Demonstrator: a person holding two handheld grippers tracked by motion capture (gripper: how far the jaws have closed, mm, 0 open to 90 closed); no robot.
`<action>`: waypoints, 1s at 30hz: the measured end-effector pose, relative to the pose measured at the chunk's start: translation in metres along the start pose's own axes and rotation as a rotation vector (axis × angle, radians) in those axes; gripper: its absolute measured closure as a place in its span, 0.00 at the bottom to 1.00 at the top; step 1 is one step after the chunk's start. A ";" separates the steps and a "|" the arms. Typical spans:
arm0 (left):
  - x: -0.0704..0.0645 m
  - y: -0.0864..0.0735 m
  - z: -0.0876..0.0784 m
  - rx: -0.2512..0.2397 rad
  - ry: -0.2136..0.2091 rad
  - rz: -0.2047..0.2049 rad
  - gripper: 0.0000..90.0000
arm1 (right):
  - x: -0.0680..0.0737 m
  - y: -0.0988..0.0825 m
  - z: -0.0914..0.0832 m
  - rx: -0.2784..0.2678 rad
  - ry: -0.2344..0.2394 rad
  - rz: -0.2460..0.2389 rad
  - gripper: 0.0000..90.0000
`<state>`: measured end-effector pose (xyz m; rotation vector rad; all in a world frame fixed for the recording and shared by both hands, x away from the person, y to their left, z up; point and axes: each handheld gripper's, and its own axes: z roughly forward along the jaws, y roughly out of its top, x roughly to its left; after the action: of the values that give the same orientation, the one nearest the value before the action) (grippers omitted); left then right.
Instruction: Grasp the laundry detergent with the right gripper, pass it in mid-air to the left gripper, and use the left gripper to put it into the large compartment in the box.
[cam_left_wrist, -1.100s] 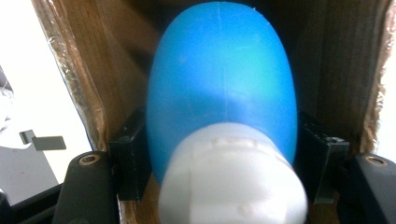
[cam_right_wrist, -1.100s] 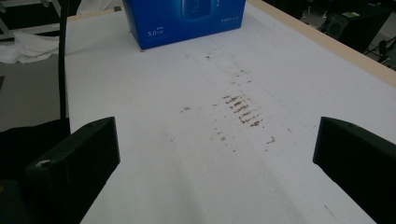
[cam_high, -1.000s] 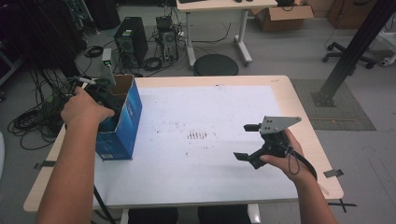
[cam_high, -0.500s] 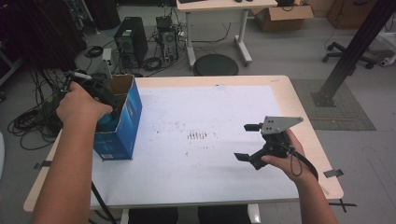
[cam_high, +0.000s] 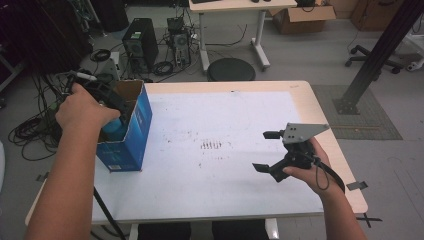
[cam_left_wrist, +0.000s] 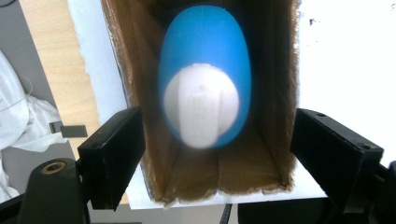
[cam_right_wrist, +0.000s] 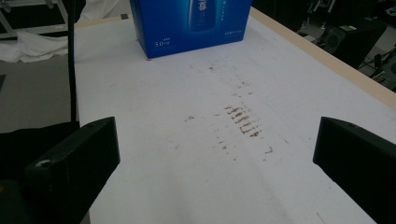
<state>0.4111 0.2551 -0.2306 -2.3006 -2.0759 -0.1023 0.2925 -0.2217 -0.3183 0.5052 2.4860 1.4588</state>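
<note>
White sheeting covers the table (cam_high: 240, 120), which stands in a workshop with computers and cables on the floor behind it. At the table's left edge sits an open-topped blue carton (cam_high: 131, 135), and inside it lies a blue bottle with a white cap (cam_left_wrist: 203, 79), cap end toward the camera in the left gripper view, resting against the brown inner walls. Compared with the frames a second and half a second earlier, the left hand (cam_high: 82, 107) now stands higher above the carton mouth, and the left gripper (cam_left_wrist: 215, 163) has just been opening: its black jaws stand spread wider than the carton's width, with no pad touching the bottle, which shows slightly blurred below them. Judged from this, the bottle has been let go into the carton and the placing step is essentially complete, the hand now drawing clear. Well apart at the right, the right gripper (cam_high: 272, 150) is held just above the bare sheet in much the same place as in both earlier frames, its jaws spread wide and empty, faint brown marks (cam_right_wrist: 240, 119) ahead of them.
</note>
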 end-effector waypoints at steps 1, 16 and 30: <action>-0.001 -0.001 -0.002 -0.002 0.001 0.000 0.21 | 0.000 0.001 0.000 -0.001 0.001 -0.002 0.01; -0.016 -0.009 -0.045 -0.030 0.013 0.051 0.12 | 0.009 0.017 -0.011 0.012 0.006 -0.044 0.01; -0.059 -0.016 -0.073 -0.047 0.000 0.241 0.00 | 0.013 0.041 -0.021 0.072 0.007 -0.084 0.01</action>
<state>0.3875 0.1927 -0.1622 -2.5557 -1.7963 -0.1439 0.2809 -0.2146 -0.2725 0.4039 2.5400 1.3463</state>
